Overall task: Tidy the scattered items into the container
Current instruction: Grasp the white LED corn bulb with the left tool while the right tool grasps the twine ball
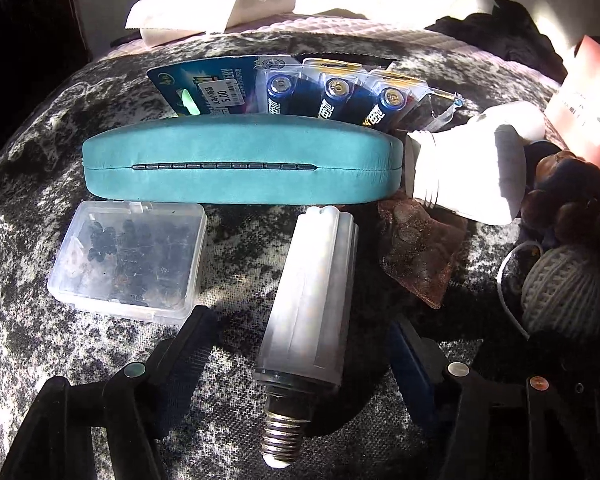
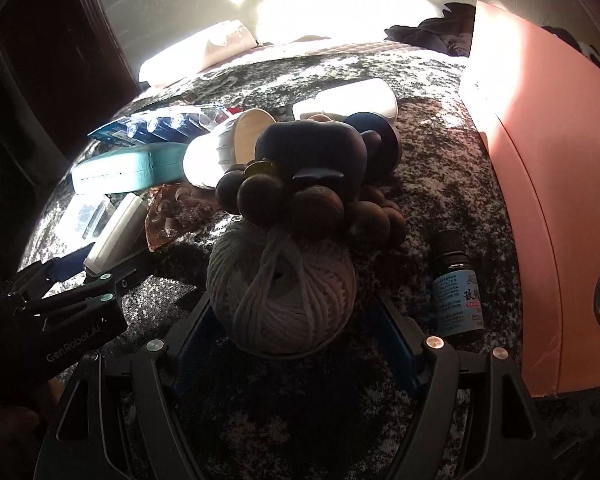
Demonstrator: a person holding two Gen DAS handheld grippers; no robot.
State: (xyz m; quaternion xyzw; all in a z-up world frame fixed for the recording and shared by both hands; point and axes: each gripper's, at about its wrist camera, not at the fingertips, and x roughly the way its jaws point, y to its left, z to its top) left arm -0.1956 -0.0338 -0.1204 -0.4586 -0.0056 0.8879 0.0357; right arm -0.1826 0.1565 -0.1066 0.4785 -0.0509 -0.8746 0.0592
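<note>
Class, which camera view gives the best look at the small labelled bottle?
The right wrist view: the small bottle lies in full sight beside the pink box, cap and blue label showing. The left wrist view does not show it at all.

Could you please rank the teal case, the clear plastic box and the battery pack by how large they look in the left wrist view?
1. teal case
2. battery pack, partly hidden behind the case
3. clear plastic box

The last two look close; the box lies nearer the camera.
</note>
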